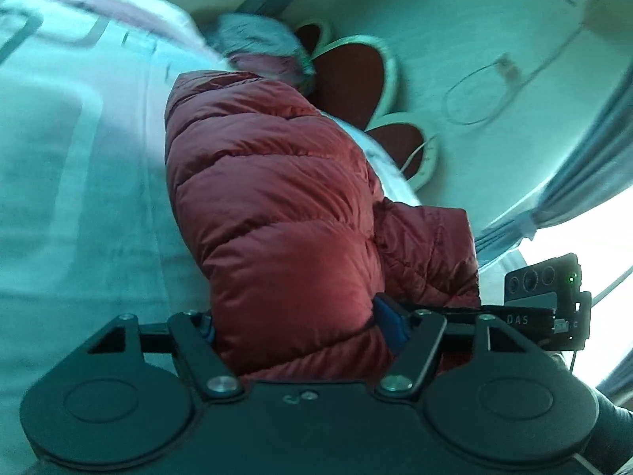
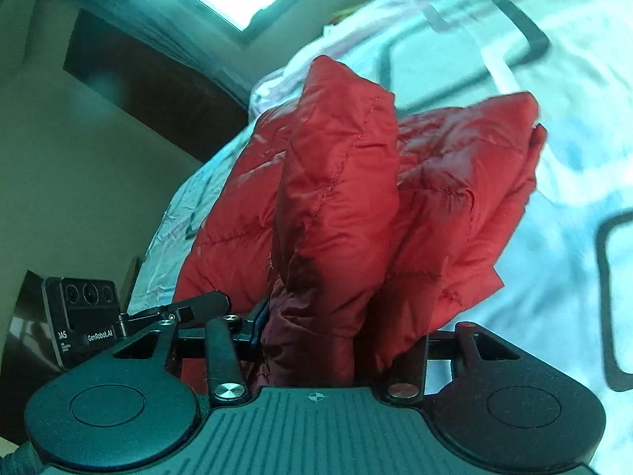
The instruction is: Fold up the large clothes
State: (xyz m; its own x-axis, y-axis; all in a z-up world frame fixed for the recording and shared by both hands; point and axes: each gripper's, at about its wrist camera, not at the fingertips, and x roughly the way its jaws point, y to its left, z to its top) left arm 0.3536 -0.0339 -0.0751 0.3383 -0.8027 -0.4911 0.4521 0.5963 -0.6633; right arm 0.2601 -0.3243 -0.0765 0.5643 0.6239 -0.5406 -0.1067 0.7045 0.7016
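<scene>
A red quilted puffer jacket (image 1: 273,198) with a grey fur hood trim (image 1: 257,35) is lifted off a bed with a pale patterned cover (image 1: 71,150). My left gripper (image 1: 302,326) is shut on a thick bunch of the jacket; its blue pads (image 1: 389,322) press into the fabric. In the right wrist view the jacket (image 2: 340,206) bulges up in folds in front of the camera. My right gripper (image 2: 312,340) is shut on a fold of it. The fingertips of both are buried in fabric.
Heart-shaped dark red cushions (image 1: 348,79) lie past the hood. A white cable (image 1: 486,91) lies on the pale surface. Curtains (image 1: 585,166) and a bright window are at right. The other gripper's camera block (image 1: 546,301) is close by. A dark headboard (image 2: 130,75) stands left of the bed.
</scene>
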